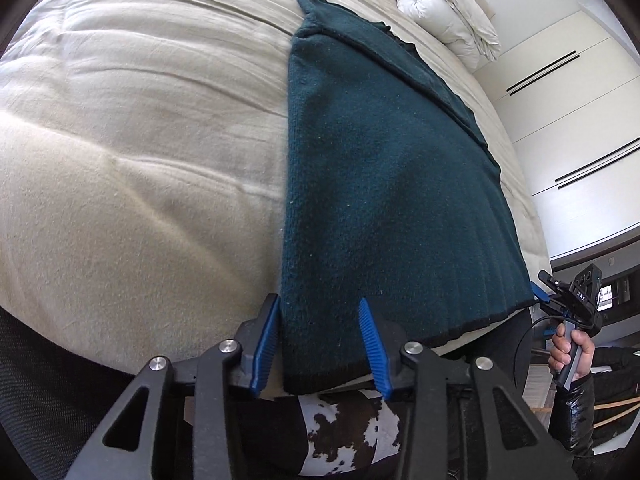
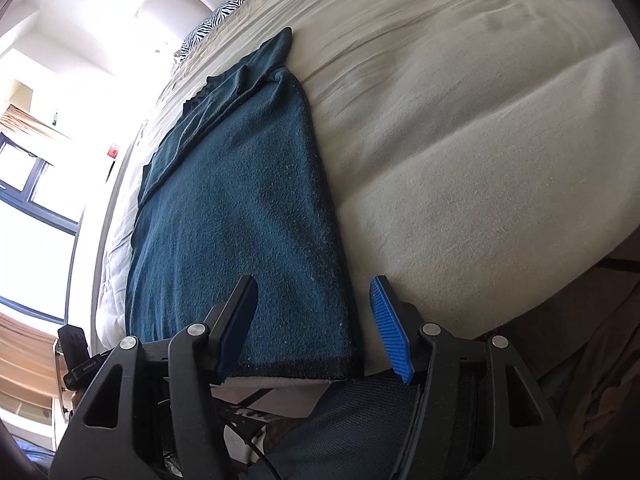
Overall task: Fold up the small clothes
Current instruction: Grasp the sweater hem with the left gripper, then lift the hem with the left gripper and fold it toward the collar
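A dark teal knit garment (image 1: 384,184) lies flat on a beige bed (image 1: 132,160), folded lengthwise, its dark hem at the bed's near edge. My left gripper (image 1: 320,308) is open, its blue fingers straddling the garment's left hem corner. In the right wrist view the garment (image 2: 240,216) runs away from me, and my right gripper (image 2: 314,288) is open, its fingers straddling the right hem corner. The right gripper also shows in the left wrist view (image 1: 568,292), held in a hand at the hem's far corner.
A folded white duvet (image 1: 448,8) and a zebra-print pillow (image 2: 212,24) lie at the head of the bed. White wardrobe doors (image 1: 568,92) stand on one side, a bright window (image 2: 36,208) on the other. A cowhide-pattern surface (image 1: 348,428) lies below the bed's edge.
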`<state>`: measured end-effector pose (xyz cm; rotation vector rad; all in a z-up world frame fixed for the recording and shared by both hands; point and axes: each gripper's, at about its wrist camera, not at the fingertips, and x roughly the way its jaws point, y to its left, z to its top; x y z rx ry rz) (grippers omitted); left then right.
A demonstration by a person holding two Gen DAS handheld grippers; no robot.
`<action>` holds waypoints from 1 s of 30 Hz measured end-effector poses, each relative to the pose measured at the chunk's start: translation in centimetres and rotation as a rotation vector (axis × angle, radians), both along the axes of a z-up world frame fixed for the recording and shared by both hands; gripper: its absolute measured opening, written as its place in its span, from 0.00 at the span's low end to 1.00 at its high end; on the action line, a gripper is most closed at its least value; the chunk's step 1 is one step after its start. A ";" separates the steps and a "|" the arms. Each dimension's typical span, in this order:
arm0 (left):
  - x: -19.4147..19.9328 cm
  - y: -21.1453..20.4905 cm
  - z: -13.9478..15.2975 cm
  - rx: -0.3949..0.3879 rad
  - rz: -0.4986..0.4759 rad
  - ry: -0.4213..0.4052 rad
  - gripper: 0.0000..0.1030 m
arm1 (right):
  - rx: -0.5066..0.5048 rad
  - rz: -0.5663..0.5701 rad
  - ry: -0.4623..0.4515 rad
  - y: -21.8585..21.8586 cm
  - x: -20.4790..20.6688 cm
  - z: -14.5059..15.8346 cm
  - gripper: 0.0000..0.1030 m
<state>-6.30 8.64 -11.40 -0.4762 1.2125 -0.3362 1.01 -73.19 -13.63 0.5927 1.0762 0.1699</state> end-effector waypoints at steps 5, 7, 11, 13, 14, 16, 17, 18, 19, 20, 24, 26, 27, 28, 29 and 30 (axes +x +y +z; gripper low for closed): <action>0.0 0.1 0.0 -0.001 -0.010 0.016 0.27 | -0.017 0.008 0.017 -0.6 -0.7 0.5 0.55; 0.0 0.2 0.0 -0.004 -0.008 0.018 0.27 | -0.010 0.020 0.035 -0.7 -1.0 0.4 0.55; -0.1 0.3 0.0 -0.004 -0.015 0.022 0.27 | 0.010 0.040 0.071 -0.8 -1.2 -0.1 0.55; -0.1 0.2 0.0 0.000 -0.022 0.025 0.27 | 0.026 0.044 0.079 -0.9 -1.1 -0.3 0.55; -0.2 0.1 0.1 0.002 -0.024 0.026 0.27 | 0.034 0.045 0.083 -1.0 -1.1 -0.4 0.55; -0.3 -0.1 0.2 0.007 -0.029 0.028 0.27 | 0.045 0.051 0.091 -0.9 -1.0 -0.7 0.55; -0.3 -0.3 0.2 0.010 -0.030 0.031 0.27 | 0.048 0.061 0.094 -0.8 -0.9 -0.7 0.52; -0.3 -0.3 0.2 0.011 -0.031 0.031 0.25 | 0.049 0.072 0.098 -0.6 -0.9 -0.7 0.49; -0.3 -0.3 0.2 0.013 -0.032 0.033 0.21 | 0.049 0.081 0.103 -0.4 -0.8 -0.8 0.41; -0.3 -0.3 0.1 0.014 -0.033 0.036 0.15 | 0.052 0.087 0.107 -0.3 -0.7 -0.9 0.33; -0.4 -0.3 -0.1 0.017 -0.034 0.041 0.07 | 0.065 0.084 0.118 -0.3 -0.6 -1.6 0.19; -0.4 -0.3 0.2 0.021 -0.041 0.033 0.07 | 0.062 0.080 0.125 -0.3 -0.8 -1.9 0.09; -0.5 -0.2 0.3 0.022 -0.042 0.030 0.07 | 0.066 0.080 0.124 -0.3 -0.8 -1.9 0.08; -0.5 -0.2 0.4 0.020 -0.043 0.027 0.07 | 0.067 0.080 0.120 -0.2 -0.9 -1.9 0.07; -0.5 -0.1 0.5 0.018 -0.044 0.023 0.06 | 0.070 0.080 0.115 -0.2 -0.9 -1.8 0.07; -0.5 0.1 0.7 0.012 -0.042 0.018 0.06 | 0.074 0.082 0.110 -0.1 -1.0 -1.7 0.07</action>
